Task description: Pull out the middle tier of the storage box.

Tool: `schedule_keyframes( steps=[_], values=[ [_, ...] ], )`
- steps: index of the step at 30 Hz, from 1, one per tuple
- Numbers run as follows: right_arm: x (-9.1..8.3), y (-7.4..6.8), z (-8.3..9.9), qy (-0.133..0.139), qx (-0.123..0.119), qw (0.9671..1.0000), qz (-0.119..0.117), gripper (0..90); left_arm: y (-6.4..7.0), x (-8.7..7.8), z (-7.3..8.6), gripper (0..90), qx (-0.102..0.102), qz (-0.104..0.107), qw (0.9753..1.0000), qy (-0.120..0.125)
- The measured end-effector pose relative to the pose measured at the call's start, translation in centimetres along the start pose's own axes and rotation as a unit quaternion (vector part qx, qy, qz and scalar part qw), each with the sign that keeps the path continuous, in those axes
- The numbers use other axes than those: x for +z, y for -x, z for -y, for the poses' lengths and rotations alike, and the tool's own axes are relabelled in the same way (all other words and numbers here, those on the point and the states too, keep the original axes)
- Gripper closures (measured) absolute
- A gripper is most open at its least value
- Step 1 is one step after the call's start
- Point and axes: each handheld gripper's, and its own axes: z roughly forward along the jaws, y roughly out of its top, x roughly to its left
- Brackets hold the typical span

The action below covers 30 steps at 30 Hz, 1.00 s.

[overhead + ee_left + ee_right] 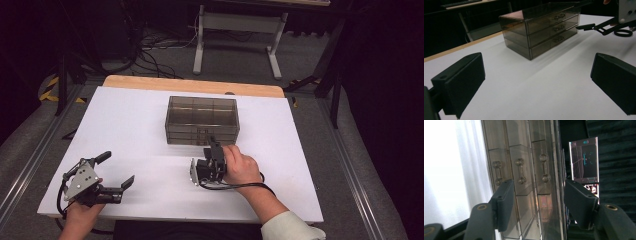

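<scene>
Reaching toward the drawer front: right tongs (212, 145), rolled on their side, jaws apart and holding nothing, just short of the drawer unit (202, 120).

Item 1. Drawer unit, smoked clear plastic, three drawers stacked, standing near the middle of the white table (125, 130), toward its far edge. In the right gripper view the unit (524, 170) appears turned sideways, with three small clear handles in a row: handle one (497, 173), handle two (520, 171), handle three (544, 168). The jaws frame the front below these handles without touching any.

Item 2. Contents: all three drawers look shut, fronts flush in the left gripper view (541, 27). Through the tinted walls nothing can be made out inside; whether the drawers are truly empty cannot be told.

Item 3. Left tongs (119, 173), spread wide, empty, hovering near the table's near left corner, well apart from the unit.

Progress, as a judgement: work at an early stage. Approach nearly made; no handle gripped, no drawer pulled. Left to do: close on one handle, draw it out.
</scene>
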Motion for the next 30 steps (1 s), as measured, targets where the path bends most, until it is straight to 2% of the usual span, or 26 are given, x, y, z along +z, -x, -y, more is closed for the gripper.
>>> schedule_keyframes(
  steps=[3,4,6,8,9,18,30],
  values=[
    [0.3,-0.4,-0.1,0.0,-0.017,0.9998,0.008,47.0,0.0,0.0,0.0,0.3,0.0,0.0,1.0,0.0],
    [0.3,-0.7,-0.1,-0.008,-0.008,0.9999,0.005,47.7,0.0,0.0,0.0,0.3,0.0,0.0,1.0,0.0],
    [0.5,-0.7,-0.1,-0.009,-0.022,0.9997,0.004,49.6,0.0,0.0,0.0,0.3,0.0,0.0,1.0,0.0],
    [0.6,-1.1,-0.1,-0.014,-0.021,0.9997,0.006,51.4,0.0,0.0,0.0,0.3,0.0,0.0,1.0,-0.001],
    [0.7,-1.2,-0.2,-0.01,-0.029,0.9995,0.009,52.1,0.0,0.0,0.0,0.3,0.0,0.0,1.0,0.0],
    [1.5,-2.0,-0.2,-0.024,-0.046,0.9983,0.027,56.2,-0.1,0.0,0.0,0.3,0.001,0.0,1.0,-0.002],
    [2.7,-2.7,-0.2,-0.046,-0.057,0.9965,0.04,60.1,-0.1,0.0,0.0,0.3,0.001,0.0,1.0,-0.002]
  ],
)
